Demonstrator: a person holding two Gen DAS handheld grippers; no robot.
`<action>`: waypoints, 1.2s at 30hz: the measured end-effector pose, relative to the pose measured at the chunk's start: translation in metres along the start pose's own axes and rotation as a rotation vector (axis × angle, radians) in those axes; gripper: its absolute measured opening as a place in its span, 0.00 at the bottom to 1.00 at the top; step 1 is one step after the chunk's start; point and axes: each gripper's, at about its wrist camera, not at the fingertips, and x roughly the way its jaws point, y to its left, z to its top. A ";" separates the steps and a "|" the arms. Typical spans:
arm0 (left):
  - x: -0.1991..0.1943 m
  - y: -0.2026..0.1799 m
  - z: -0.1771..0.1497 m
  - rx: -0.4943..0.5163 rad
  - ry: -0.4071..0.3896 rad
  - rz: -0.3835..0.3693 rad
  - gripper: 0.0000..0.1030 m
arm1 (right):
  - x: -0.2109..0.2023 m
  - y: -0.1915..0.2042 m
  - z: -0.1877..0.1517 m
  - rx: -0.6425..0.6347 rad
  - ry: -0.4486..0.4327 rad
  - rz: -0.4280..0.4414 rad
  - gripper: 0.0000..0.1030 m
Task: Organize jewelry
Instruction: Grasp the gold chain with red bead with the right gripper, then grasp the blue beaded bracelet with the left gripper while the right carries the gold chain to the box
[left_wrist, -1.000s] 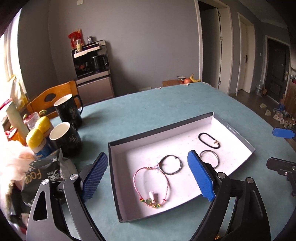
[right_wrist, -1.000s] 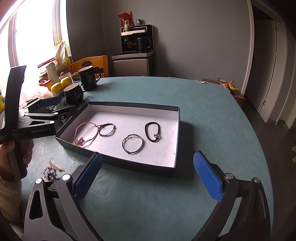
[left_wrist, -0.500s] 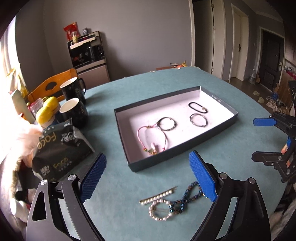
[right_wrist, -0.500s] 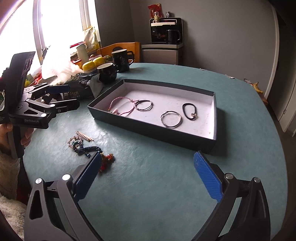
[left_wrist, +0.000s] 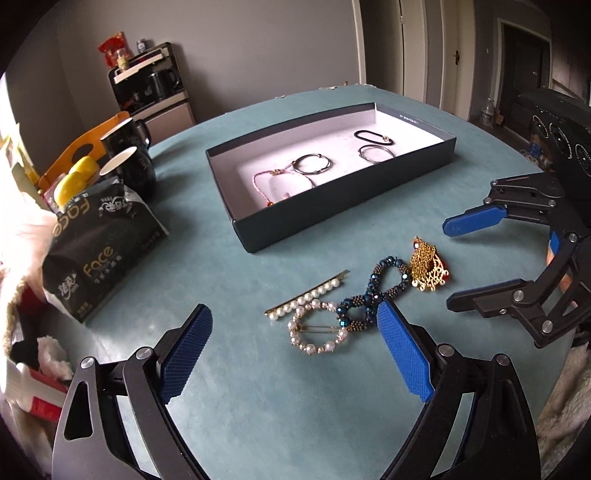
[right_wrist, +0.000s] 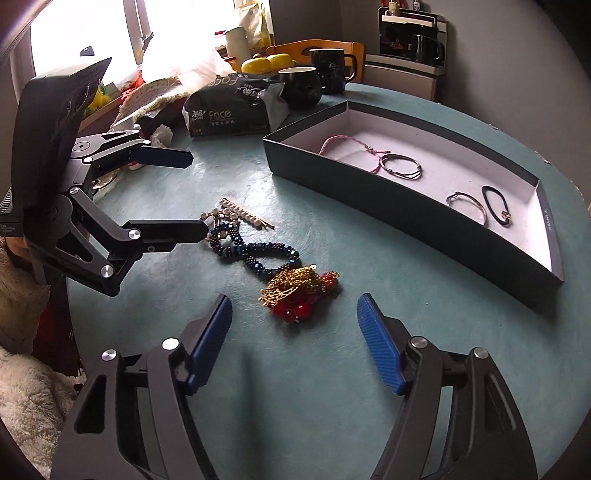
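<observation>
Teal table (left_wrist: 295, 424) bears tray (left_wrist: 332, 210), mugs (left_wrist: 129, 170)

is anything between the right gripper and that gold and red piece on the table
Nothing visible is. The right gripper is open with the gold and red piece just ahead of its fingertips on bare table. The blue beaded bracelet touches the piece's far side, not the near one.

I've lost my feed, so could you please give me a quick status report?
Left gripper and right gripper open, empty. Four bracelets in box; pearl clips, blue bead bracelet, gold piece loose on table. Nothing in the way.
</observation>
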 end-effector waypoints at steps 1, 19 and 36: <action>0.000 0.000 -0.002 -0.003 0.000 -0.011 0.90 | 0.002 0.001 0.000 -0.006 0.003 0.000 0.63; 0.005 -0.005 -0.002 -0.024 0.001 -0.097 0.86 | 0.009 0.001 0.007 -0.031 0.012 -0.054 0.16; 0.017 -0.016 0.006 -0.013 0.057 -0.141 0.26 | -0.018 -0.019 -0.001 0.040 -0.042 -0.052 0.16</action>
